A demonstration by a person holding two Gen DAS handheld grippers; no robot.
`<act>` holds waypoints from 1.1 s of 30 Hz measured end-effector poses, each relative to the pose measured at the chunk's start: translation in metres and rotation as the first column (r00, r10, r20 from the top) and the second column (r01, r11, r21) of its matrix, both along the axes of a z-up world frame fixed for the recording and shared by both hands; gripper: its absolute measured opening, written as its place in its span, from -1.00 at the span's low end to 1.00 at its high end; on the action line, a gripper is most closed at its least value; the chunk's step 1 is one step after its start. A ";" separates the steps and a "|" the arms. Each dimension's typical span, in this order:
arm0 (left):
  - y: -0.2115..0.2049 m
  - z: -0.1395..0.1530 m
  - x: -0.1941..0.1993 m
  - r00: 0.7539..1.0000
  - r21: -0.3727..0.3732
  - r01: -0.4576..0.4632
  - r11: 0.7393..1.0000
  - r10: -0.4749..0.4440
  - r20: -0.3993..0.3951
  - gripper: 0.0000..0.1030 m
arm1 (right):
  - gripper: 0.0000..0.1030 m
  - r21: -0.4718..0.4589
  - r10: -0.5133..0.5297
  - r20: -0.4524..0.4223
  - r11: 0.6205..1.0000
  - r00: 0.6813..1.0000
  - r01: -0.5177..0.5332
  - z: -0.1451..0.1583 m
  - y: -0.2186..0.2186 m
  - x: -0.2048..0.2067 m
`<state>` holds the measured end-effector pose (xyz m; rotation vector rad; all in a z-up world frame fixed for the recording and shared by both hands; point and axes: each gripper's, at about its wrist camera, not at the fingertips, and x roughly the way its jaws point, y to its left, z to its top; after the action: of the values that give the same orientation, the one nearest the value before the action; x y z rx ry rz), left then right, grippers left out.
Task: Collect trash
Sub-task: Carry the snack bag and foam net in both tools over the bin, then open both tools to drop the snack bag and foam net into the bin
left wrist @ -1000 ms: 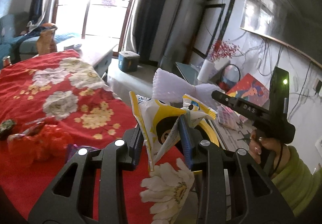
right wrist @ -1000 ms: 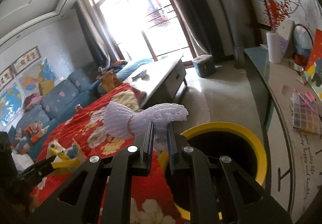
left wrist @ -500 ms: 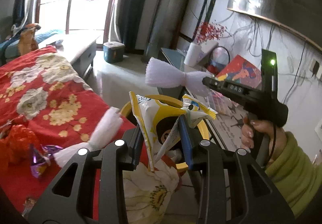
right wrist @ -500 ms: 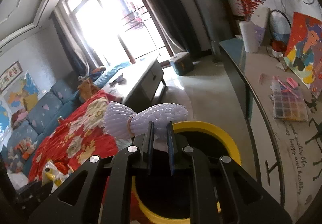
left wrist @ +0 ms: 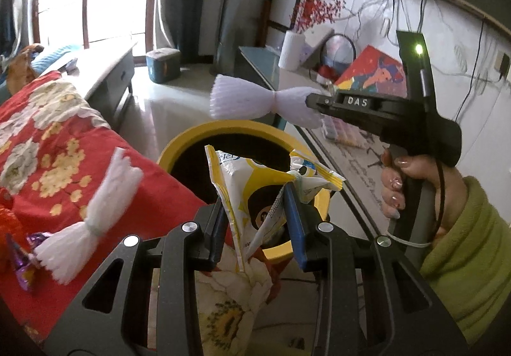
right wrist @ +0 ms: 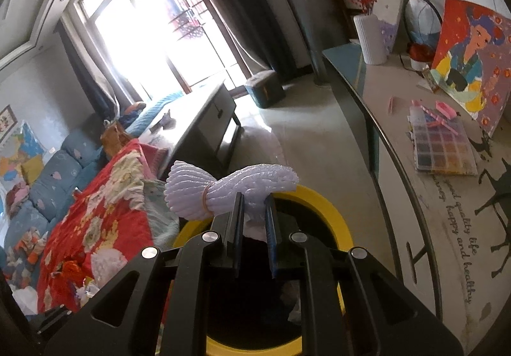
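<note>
On the red floral cloth (left wrist: 64,145) there's one white foam net (left wrist: 92,221) lying loose. My left gripper (left wrist: 257,212) pinches a yellow snack wrapper (left wrist: 255,186) over the yellow bin (left wrist: 179,148) – right gripper (right wrist: 254,221) clamps another foam net (right wrist: 230,193) (bow-tie shaped) above the same bin.

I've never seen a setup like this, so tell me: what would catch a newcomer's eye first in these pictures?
Probably the round yellow-rimmed black bin below both tools, beside the red flowered cloth. The left gripper pinches a crumpled yellow and white snack wrapper over the rim, and the right gripper holds a white foam net sleeve tied like a bow above the opening. A second white foam bow lies on the cloth.
</note>
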<state>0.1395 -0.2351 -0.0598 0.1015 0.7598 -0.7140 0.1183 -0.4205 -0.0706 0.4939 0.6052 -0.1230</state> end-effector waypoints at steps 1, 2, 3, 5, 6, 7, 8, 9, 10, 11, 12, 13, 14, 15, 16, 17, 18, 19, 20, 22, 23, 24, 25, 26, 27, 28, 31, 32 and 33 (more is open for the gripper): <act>-0.004 -0.003 0.001 1.000 0.013 0.005 1.000 -0.005 0.001 -0.48 | -0.75 0.003 0.002 -0.007 1.000 1.000 -0.002 -0.002 -0.001 0.002; -0.007 -0.005 0.002 1.000 0.022 0.010 1.000 -0.010 -0.001 -0.48 | -0.74 0.006 0.002 -0.013 1.000 1.000 -0.002 -0.004 -0.001 0.003; -0.010 -0.009 0.005 1.000 0.032 0.012 0.999 -0.012 -0.005 -0.48 | -0.74 0.009 0.003 -0.019 1.000 1.000 -0.002 -0.006 -0.002 0.004; -0.014 -0.015 0.009 1.000 0.044 0.013 0.999 -0.013 -0.014 -0.48 | -0.70 0.017 0.007 -0.029 1.000 1.000 -0.007 -0.010 -0.002 0.005; -0.017 -0.018 0.012 1.000 0.051 0.013 0.999 -0.012 -0.018 -0.48 | -0.69 0.020 0.011 -0.034 1.000 0.999 -0.011 -0.011 -0.002 0.006; -0.018 -0.020 0.015 1.000 0.056 0.011 0.998 -0.009 -0.020 -0.47 | -0.66 0.025 0.012 -0.041 1.000 0.999 -0.011 -0.014 -0.002 0.007; -0.020 -0.023 0.019 1.000 0.058 0.008 0.998 -0.006 -0.025 -0.46 | -0.62 0.032 0.012 -0.044 0.999 0.999 -0.011 -0.016 -0.002 0.008; -0.022 -0.025 0.022 1.000 0.057 0.005 0.998 -0.003 -0.030 -0.44 | -0.54 0.038 0.014 -0.051 0.999 0.999 -0.012 -0.019 -0.003 0.008; -0.022 -0.026 0.023 0.999 0.055 -0.001 0.998 0.003 -0.032 -0.40 | -0.43 0.042 0.012 -0.055 0.999 0.998 -0.010 -0.020 -0.004 0.009; -0.022 -0.027 0.025 0.999 0.049 -0.009 0.999 0.010 -0.033 -0.35 | -0.36 0.046 0.005 -0.059 0.999 0.998 -0.003 -0.022 -0.005 0.009; -0.021 -0.027 0.027 0.999 0.039 -0.016 0.999 0.017 -0.034 -0.24 | -0.21 0.049 0.005 -0.060 0.999 0.998 -0.002 -0.023 -0.006 0.009; -0.019 -0.028 0.028 0.999 0.027 -0.018 0.999 0.019 -0.039 -0.09 | -0.18 0.046 0.003 -0.060 0.999 0.998 0.000 -0.024 -0.006 0.009; -0.018 -0.027 0.028 0.999 0.015 -0.022 1.000 0.023 -0.043 0.01 | -0.18 0.043 0.002 -0.062 0.999 0.998 0.001 -0.024 -0.006 0.009; -0.016 -0.026 0.028 0.999 0.009 -0.025 1.000 0.025 -0.044 0.17 | -0.18 0.041 0.001 -0.062 0.999 0.998 0.002 -0.024 -0.006 0.009; -0.014 -0.025 0.027 0.999 -0.002 -0.028 1.000 0.027 -0.043 0.26 | -0.16 0.040 0.000 -0.059 0.999 0.998 0.002 -0.024 -0.006 0.008; -0.010 -0.022 0.026 0.999 -0.014 -0.033 0.999 0.033 -0.040 0.29 | -0.14 0.038 -0.001 -0.058 0.999 0.998 0.003 -0.023 -0.005 0.008; -0.008 -0.020 0.026 0.999 -0.019 -0.039 0.999 0.038 -0.038 0.41 | -0.10 0.027 -0.003 -0.054 1.000 0.999 0.005 -0.022 -0.003 0.007; -0.004 -0.017 0.025 0.998 -0.031 -0.048 0.998 0.047 -0.032 0.55 | -0.05 0.017 -0.003 -0.048 1.000 0.999 0.004 -0.020 0.000 0.006; -0.002 -0.015 0.025 0.998 -0.039 -0.053 0.998 0.052 -0.030 0.60 | -0.04 0.010 0.000 -0.041 1.000 0.999 0.001 -0.018 0.002 0.005; 0.006 -0.009 0.024 0.997 -0.064 -0.071 0.995 0.070 -0.026 0.71 | 0.01 -0.011 0.007 -0.024 1.000 1.000 -0.007 -0.012 0.008 0.004; 0.010 -0.006 0.023 0.996 -0.074 -0.083 0.994 0.081 -0.022 0.73 | 0.04 -0.021 0.016 -0.013 1.000 1.000 -0.016 -0.009 0.013 0.003; 0.015 -0.003 0.022 0.996 -0.082 -0.093 0.992 0.091 -0.018 0.76 | 0.09 -0.025 0.022 -0.006 0.999 1.000 -0.022 -0.007 0.015 0.003; 0.016 0.000 0.022 0.995 -0.087 -0.099 0.991 0.098 -0.013 0.78 | 0.11 -0.031 0.030 0.000 0.999 1.000 -0.030 -0.004 0.020 0.003; 0.020 0.002 0.020 0.994 -0.092 -0.108 0.990 0.108 -0.008 0.78 | 0.11 -0.031 0.041 0.005 0.999 0.999 -0.041 -0.002 0.023 0.003; 0.024 0.004 0.020 0.993 -0.098 -0.118 0.988 0.118 -0.005 0.78 | 0.11 -0.032 0.054 0.010 0.998 0.998 -0.053 0.000 0.027 0.003; 0.029 0.007 0.019 0.992 -0.105 -0.128 0.986 0.129 0.000 0.78 | 0.12 -0.036 0.066 0.015 0.997 0.998 -0.066 0.002 0.032 0.002; 0.038 0.012 0.017 0.988 -0.116 -0.151 0.982 0.154 0.012 0.78 | 0.13 -0.045 0.103 0.027 0.994 0.994 -0.102 0.007 0.046 0.003; 0.039 0.013 0.016 0.987 -0.118 -0.158 0.980 0.161 0.015 0.78 | 0.14 -0.048 0.113 0.029 0.993 0.993 -0.111 0.009 0.049 0.003; 0.044 0.015 0.015 0.985 -0.124 -0.167 0.978 0.171 0.019 0.78 | 0.14 -0.051 0.125 0.031 0.991 0.992 -0.123 0.010 0.054 0.003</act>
<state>0.1547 -0.1912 -0.0451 -0.0633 0.6861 -0.5940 0.1213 -0.3669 -0.0601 0.4093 0.5963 -0.0112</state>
